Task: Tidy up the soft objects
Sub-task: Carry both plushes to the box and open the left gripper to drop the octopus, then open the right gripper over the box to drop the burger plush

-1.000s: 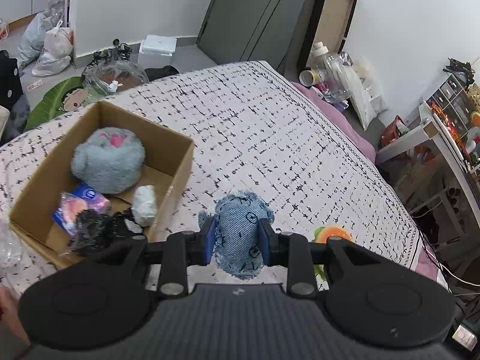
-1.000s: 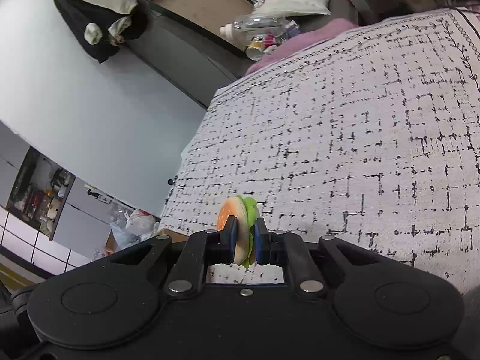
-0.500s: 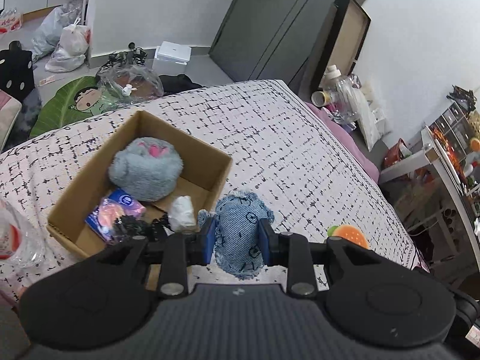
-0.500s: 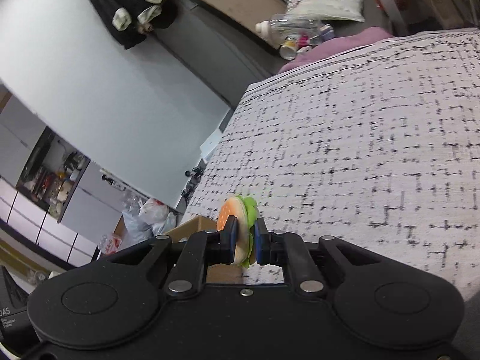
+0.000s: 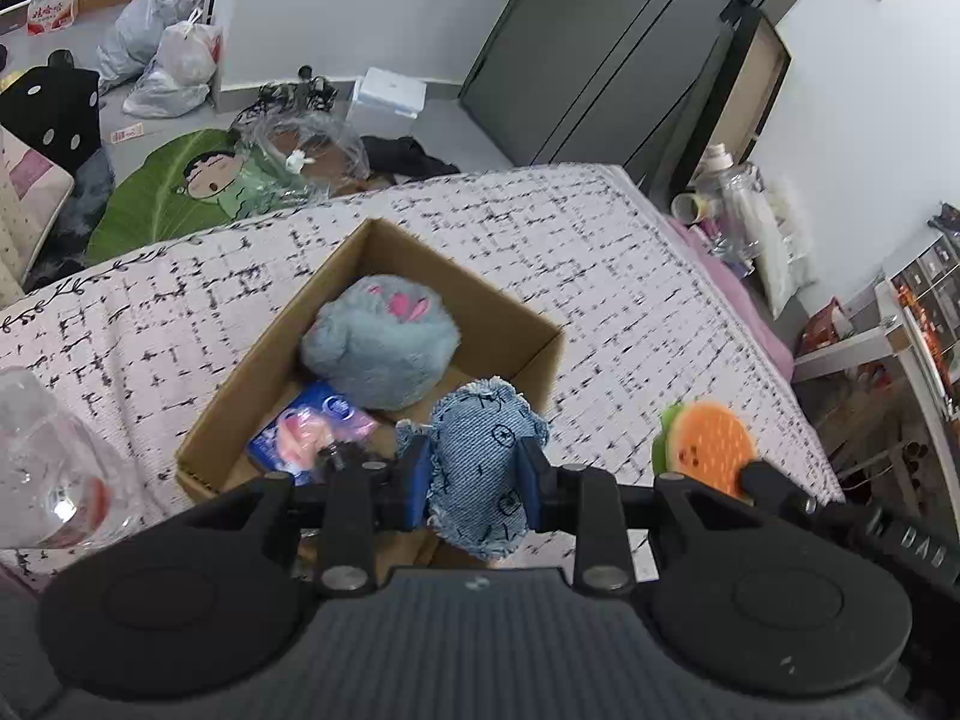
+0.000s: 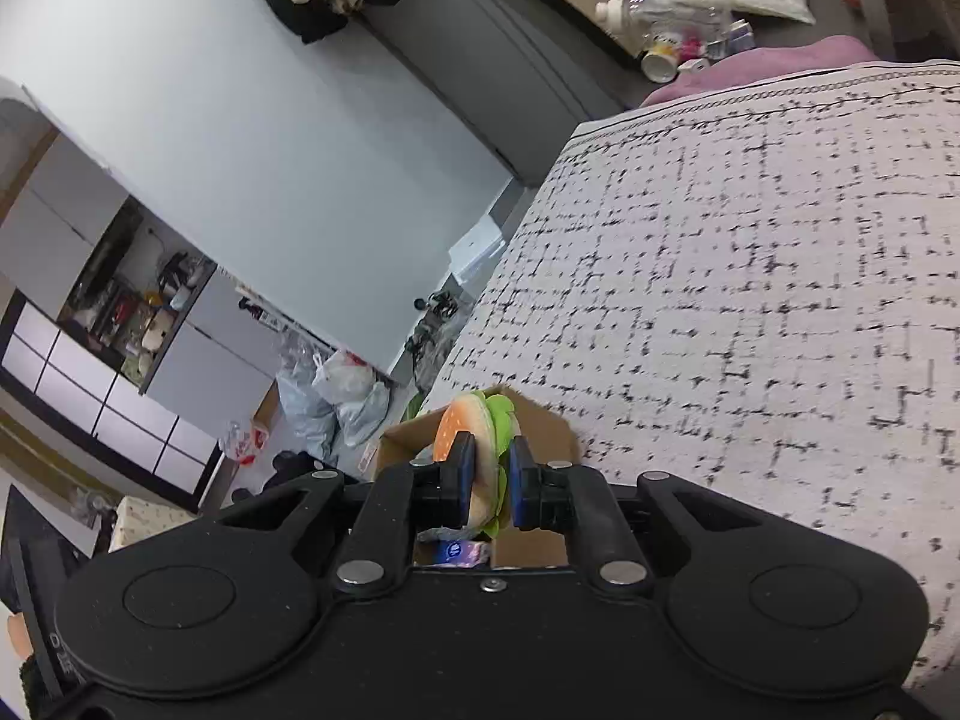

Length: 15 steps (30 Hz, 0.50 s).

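My left gripper (image 5: 474, 471) is shut on a blue denim soft toy (image 5: 480, 462) and holds it over the near right corner of an open cardboard box (image 5: 510, 312) on the bed. In the box lie a fluffy blue-grey plush (image 5: 378, 348), a blue and pink packet (image 5: 312, 429) and something dark, partly hidden by my fingers. My right gripper (image 6: 491, 477) is shut on a plush hamburger (image 6: 474, 426), orange bun with green lettuce, just above the box's far corner (image 6: 540, 414). The hamburger also shows in the left wrist view (image 5: 708, 447), right of the box.
The bed has a white cover with black dashes (image 5: 600, 276). A clear plastic bottle (image 5: 48, 468) stands at the left beside the box. Bags, a green cartoon mat (image 5: 174, 192) and a white box lie on the floor beyond. Bottles and a cup (image 5: 726, 204) sit past the bed's right edge.
Both grippers have moved toward the box with their toys still held. The denim toy now hangs over the box's corner and the hamburger has come up beside it on the right.
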Tool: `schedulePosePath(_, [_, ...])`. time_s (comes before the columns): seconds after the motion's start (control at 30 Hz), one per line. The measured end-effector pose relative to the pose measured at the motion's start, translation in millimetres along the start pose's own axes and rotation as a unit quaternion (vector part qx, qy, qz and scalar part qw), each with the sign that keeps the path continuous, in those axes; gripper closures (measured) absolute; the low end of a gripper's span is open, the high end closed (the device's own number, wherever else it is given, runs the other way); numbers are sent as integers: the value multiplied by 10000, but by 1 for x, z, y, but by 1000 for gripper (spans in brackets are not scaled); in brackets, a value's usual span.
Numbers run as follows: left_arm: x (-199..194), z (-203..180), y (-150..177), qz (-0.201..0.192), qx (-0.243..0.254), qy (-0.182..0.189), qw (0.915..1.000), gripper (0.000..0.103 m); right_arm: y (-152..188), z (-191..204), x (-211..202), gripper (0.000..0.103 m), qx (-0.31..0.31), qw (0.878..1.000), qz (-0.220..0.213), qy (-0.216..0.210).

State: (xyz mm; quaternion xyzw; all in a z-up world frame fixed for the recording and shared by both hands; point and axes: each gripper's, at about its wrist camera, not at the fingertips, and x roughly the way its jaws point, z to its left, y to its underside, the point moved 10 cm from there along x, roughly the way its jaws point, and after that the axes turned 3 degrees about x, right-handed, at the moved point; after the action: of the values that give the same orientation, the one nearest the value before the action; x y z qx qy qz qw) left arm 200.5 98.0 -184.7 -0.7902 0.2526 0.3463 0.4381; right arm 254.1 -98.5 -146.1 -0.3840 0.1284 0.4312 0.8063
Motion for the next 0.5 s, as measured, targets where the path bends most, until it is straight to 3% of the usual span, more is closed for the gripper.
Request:
schedulePosePath(0.13, [7, 5, 9, 216, 129, -33, 9997, 68, 8, 11, 13, 91, -66, 9999, 101, -21])
schedulePosePath(0.23, [12, 8, 16, 377, 250, -111, 9989, 56, 14, 20, 22, 91, -116, 9998, 181, -59])
schedulePosePath(0.5, [6, 22, 7, 182, -15, -134, 9997, 49, 27, 37, 47, 91, -202, 9991, 357, -72])
